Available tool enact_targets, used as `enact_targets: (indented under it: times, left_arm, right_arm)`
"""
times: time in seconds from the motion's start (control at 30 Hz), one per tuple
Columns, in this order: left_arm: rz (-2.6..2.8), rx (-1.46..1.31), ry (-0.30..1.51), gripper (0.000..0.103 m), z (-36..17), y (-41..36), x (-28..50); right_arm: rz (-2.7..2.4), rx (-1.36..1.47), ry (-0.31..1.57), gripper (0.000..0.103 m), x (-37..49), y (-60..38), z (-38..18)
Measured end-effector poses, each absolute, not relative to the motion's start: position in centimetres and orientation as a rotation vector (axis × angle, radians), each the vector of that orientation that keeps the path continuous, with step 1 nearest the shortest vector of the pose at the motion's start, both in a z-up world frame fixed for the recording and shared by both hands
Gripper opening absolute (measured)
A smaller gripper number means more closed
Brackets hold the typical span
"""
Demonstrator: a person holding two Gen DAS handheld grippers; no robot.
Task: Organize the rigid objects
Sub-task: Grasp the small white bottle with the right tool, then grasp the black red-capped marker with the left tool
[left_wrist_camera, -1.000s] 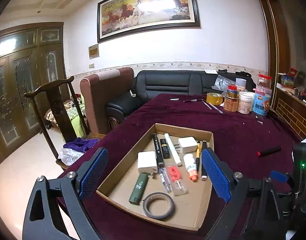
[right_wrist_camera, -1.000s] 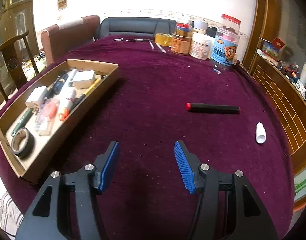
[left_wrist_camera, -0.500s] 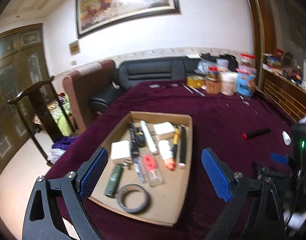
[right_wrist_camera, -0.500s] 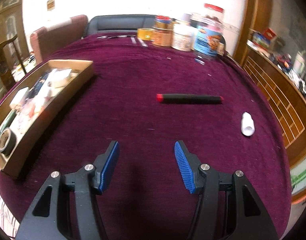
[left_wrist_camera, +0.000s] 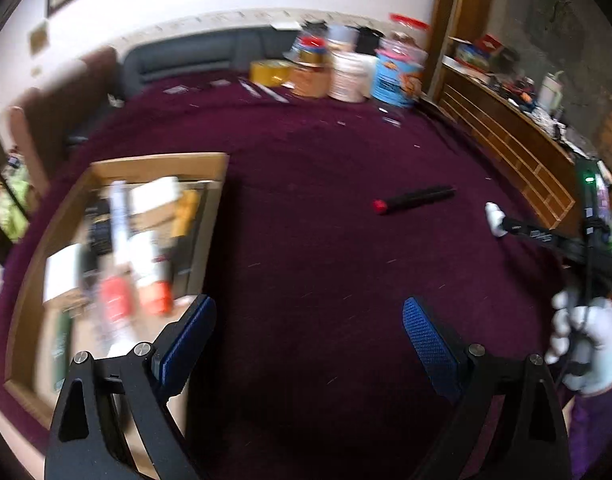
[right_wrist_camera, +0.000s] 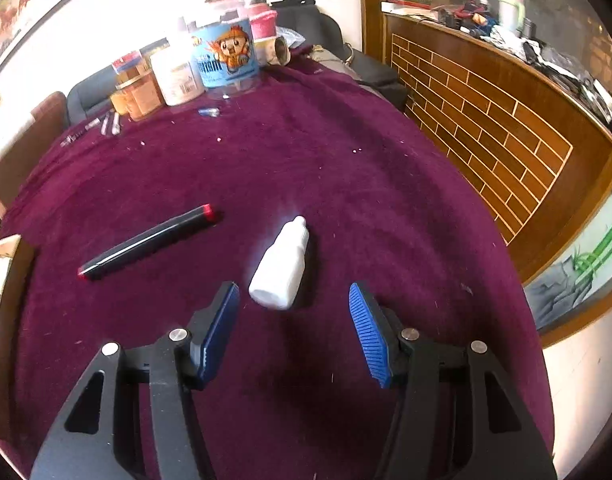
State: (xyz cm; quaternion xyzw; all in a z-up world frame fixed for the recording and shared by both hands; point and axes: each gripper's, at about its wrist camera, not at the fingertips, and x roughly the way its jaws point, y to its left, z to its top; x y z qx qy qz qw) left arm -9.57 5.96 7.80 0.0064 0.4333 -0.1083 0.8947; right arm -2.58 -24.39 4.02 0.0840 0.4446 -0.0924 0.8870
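A table covered in a dark purple velvet cloth (right_wrist_camera: 345,168) is seen in both views. At its left edge a shallow brown cardboard tray (left_wrist_camera: 210,160) is set, filled with blurred small items. Near the middle of the table a black marker with red ends (right_wrist_camera: 146,242) is laid flat, and just beside it, toward the right edge, a small white plastic dropper bottle (right_wrist_camera: 280,266) is laid on its side, apart from the marker. Along the far edge a cluster of jars is stood: a clear jar with a blue cartoon label (right_wrist_camera: 226,58), a white tub (right_wrist_camera: 178,76) and an orange-labelled jar (right_wrist_camera: 140,94), with a yellow tape roll (left_wrist_camera: 270,72) beside them.
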Motion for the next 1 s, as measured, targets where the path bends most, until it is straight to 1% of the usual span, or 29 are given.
enact_targets:
  times: [0.17, 0.23, 0.27, 0.3, 0.37, 0.4, 0.53, 0.73, 0.77, 0.8, 0.83, 0.87, 0.9, 1.0]
  left_arm:
    - [-0.308, 0.108, 0.913, 0.092, 7.2, 1.2, -6.0]
    - [-0.369, 0.152, 0.932, 0.092, 6.7, -0.7, -4.6]
    - [-0.390, 0.178, 0.936, 0.092, 6.3, -1.8, -3.8]
    - [-0.404, 0.213, 0.934, 0.091, 5.9, -2.8, -3.1]
    - [-0.435, 0.266, 0.924, 0.091, 5.3, -4.6, -1.8]
    - [-0.440, 0.286, 0.920, 0.091, 4.9, -5.3, -1.1]
    - [-0.460, 0.357, 0.911, 0.091, 4.0, -7.7, 1.5]
    - [-0.490, 0.517, 0.911, 0.089, 2.0, -10.6, 2.4]
    - [-0.500, 0.512, 0.887, 0.080, 2.1, -10.7, 2.2]
    - [-0.525, 0.498, 0.899, 0.058, 2.1, -10.7, 2.2]
    - [-0.560, 0.459, 0.923, 0.043, 2.4, -10.6, 2.2]
    - [-0.583, 0.434, 0.946, 0.016, 2.5, -10.7, 2.1]
    - [-0.589, 0.436, 0.955, 0.012, 2.6, -10.8, 1.9]
    - [-0.573, 0.448, 0.942, 0.011, 2.8, -10.8, 0.7]
  right_arm:
    - [-0.190, 0.187, 0.957, 0.056, -0.4, -24.9, 2.2]
    - [-0.183, 0.179, 0.932, 0.052, -0.7, -24.9, 2.0]
    - [-0.174, 0.181, 0.928, 0.049, -0.7, -24.9, 2.0]
    - [-0.167, 0.192, 0.919, 0.041, -0.9, -25.0, 2.0]
    - [-0.153, 0.229, 0.903, 0.030, -1.1, -25.5, 2.0]
    - [-0.147, 0.247, 0.898, 0.026, -1.1, -25.9, 2.0]
    - [-0.119, 0.308, 0.885, 0.026, -1.1, -26.8, 1.9]
    - [-0.101, 0.323, 0.883, 0.026, -1.1, -26.9, 1.9]
    - [-0.100, 0.325, 0.883, 0.026, -1.1, -27.0, 1.9]
    - [-0.098, 0.328, 0.882, 0.026, -1.1, -27.0, 1.9]
    - [-0.096, 0.331, 0.881, 0.026, -1.2, -27.1, 1.9]
    - [-0.095, 0.334, 0.881, 0.026, -1.2, -27.1, 1.9]
    - [-0.094, 0.335, 0.880, 0.026, -1.2, -27.1, 1.9]
    - [-0.091, 0.338, 0.878, 0.026, -1.2, -27.2, 1.9]
